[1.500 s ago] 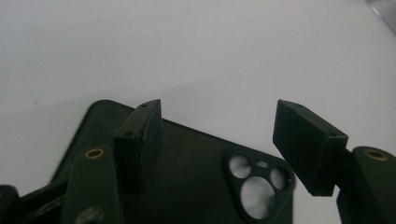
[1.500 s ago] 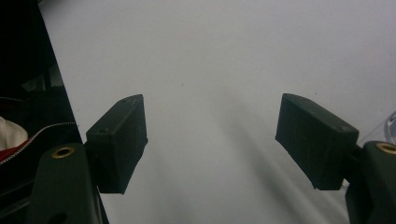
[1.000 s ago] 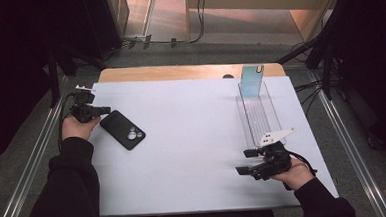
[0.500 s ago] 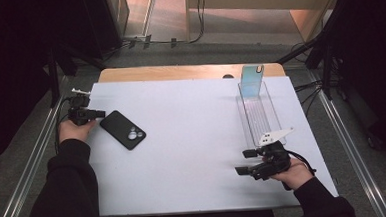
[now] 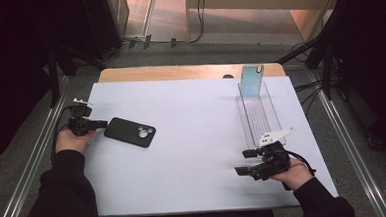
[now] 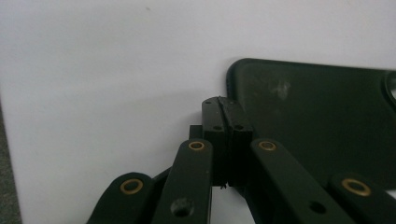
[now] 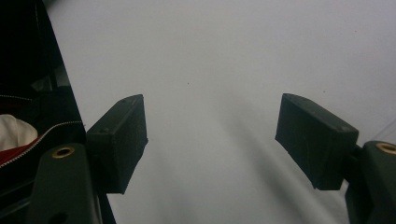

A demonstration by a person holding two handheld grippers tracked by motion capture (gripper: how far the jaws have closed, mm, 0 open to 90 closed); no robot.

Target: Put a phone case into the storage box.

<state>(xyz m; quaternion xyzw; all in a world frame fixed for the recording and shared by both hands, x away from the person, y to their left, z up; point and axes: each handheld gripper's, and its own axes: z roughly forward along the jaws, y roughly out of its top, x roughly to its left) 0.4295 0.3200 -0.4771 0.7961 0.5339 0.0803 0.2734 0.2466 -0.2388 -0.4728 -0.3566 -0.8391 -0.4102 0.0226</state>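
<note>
The left hand-held gripper (image 5: 101, 124) is lying low at the left edge of the white tabletop (image 5: 192, 138), its jaws pressed together with nothing between them. In the left gripper view their tips (image 6: 226, 105) are sitting right at the near-left corner of the black phone (image 6: 317, 121); whether they are touching it cannot be told. The one phone (image 5: 130, 132) is lying flat, camera side up, on the left part of the tabletop, just right of that gripper and close to the left edge.

The right hand-held gripper (image 5: 244, 162) is hovering near the front right, jaws standing apart and empty over bare white surface, as the right gripper view is showing (image 7: 210, 135).

One clear tray (image 5: 258, 115) is running near-to-far along the right side, with one pale blue phone case (image 5: 252, 80) standing upright at its far end. A wide bare stretch is lying between phone and tray, and along the near edge.
</note>
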